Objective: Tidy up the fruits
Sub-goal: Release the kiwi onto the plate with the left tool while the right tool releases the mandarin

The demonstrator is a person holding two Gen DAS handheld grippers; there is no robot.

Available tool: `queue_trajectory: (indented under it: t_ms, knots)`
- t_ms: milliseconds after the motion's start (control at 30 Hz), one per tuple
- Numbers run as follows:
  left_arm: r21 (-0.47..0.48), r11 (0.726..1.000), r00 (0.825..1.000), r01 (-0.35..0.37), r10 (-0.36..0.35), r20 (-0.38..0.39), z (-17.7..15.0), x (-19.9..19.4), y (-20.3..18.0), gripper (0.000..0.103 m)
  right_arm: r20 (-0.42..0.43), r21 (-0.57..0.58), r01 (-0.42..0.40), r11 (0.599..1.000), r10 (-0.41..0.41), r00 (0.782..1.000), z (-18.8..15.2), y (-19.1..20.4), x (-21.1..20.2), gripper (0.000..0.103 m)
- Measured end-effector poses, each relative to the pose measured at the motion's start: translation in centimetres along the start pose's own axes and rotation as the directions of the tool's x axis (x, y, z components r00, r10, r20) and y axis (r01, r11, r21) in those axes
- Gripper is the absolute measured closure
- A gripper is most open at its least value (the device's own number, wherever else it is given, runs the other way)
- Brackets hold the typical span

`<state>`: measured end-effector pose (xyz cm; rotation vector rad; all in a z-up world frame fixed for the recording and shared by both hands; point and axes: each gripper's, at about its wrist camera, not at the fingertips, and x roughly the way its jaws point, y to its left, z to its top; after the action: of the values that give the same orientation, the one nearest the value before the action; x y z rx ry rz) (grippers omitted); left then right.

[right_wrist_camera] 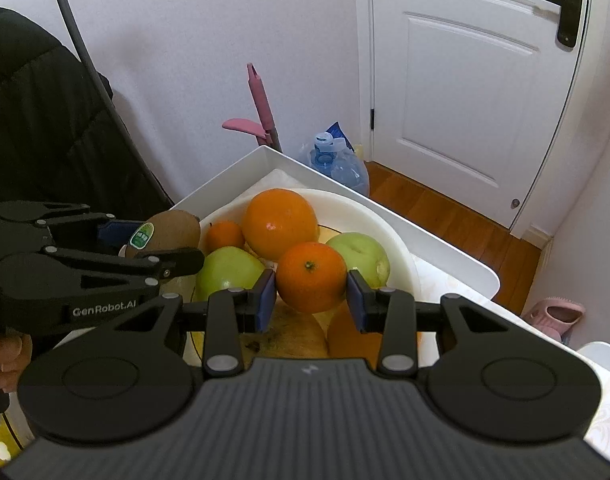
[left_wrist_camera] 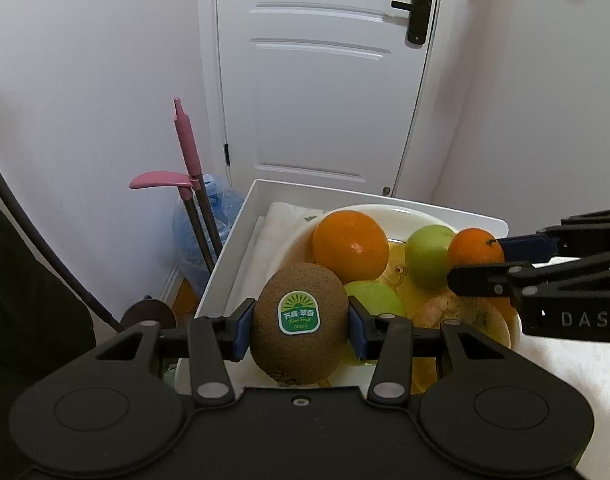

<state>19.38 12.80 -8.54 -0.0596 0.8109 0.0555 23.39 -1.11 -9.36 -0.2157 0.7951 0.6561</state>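
Observation:
My left gripper (left_wrist_camera: 300, 326) is shut on a brown kiwi (left_wrist_camera: 299, 322) with a green sticker and holds it above the near left rim of a white bowl (left_wrist_camera: 405, 211). My right gripper (right_wrist_camera: 311, 295) is shut on a small orange mandarin (right_wrist_camera: 311, 276) above the bowl (right_wrist_camera: 385, 220). The bowl holds a large orange (right_wrist_camera: 279, 222), two green apples (right_wrist_camera: 227, 272) (right_wrist_camera: 363, 254), another small mandarin (right_wrist_camera: 225, 235) and yellowish fruit underneath. In the left wrist view the right gripper (left_wrist_camera: 479, 262) holds the mandarin (left_wrist_camera: 475, 246) at the right. In the right wrist view the left gripper (right_wrist_camera: 165, 240) holds the kiwi (right_wrist_camera: 169, 230) at the left.
The bowl sits in a white tray (right_wrist_camera: 425, 228) lined with a cloth (left_wrist_camera: 281, 220). Behind stand a pink-handled mop (left_wrist_camera: 187, 148), a blue water jug (right_wrist_camera: 339, 160) and a white door (left_wrist_camera: 325, 80). A pink slipper (right_wrist_camera: 553, 314) lies on the floor at right.

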Motion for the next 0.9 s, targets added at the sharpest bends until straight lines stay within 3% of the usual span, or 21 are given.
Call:
queue_trajectory:
  t_ms: [333,433,500,567,900]
  knots:
    - [-0.045,0.999,1.0,0.002,-0.002,0.0,-0.2,0.2,0.3,0.05,-0.002,-0.002,0.001,1.0,-0.001,1.0,0.2,0.1,0.2,0.05]
    - [-0.042,0.999,1.0,-0.012,0.012,0.005,-0.4,0.2,0.4,0.041,-0.003,-0.004,-0.006,1.0,0.006,1.0,0.2,0.3,0.3,0.05]
    - [-0.044,0.999,1.0,-0.019,0.019,0.005,-0.5,0.2,0.5,0.03,-0.003,-0.008,-0.009,1.0,0.009,1.0,0.3,0.5,0.4,0.05]
    - [-0.056,0.998,1.0,0.011,-0.011,-0.002,-0.6,0.1,0.7,0.021,-0.005,-0.011,-0.013,1.0,0.013,1.0,0.3,0.5,0.5,0.05]
    - [-0.008,1.0,1.0,0.0,0.0,0.02,-1.1,-1.8,0.1,0.019,-0.009,-0.026,-0.022,0.999,0.021,1.0,1.0,1.1,0.9,0.05]
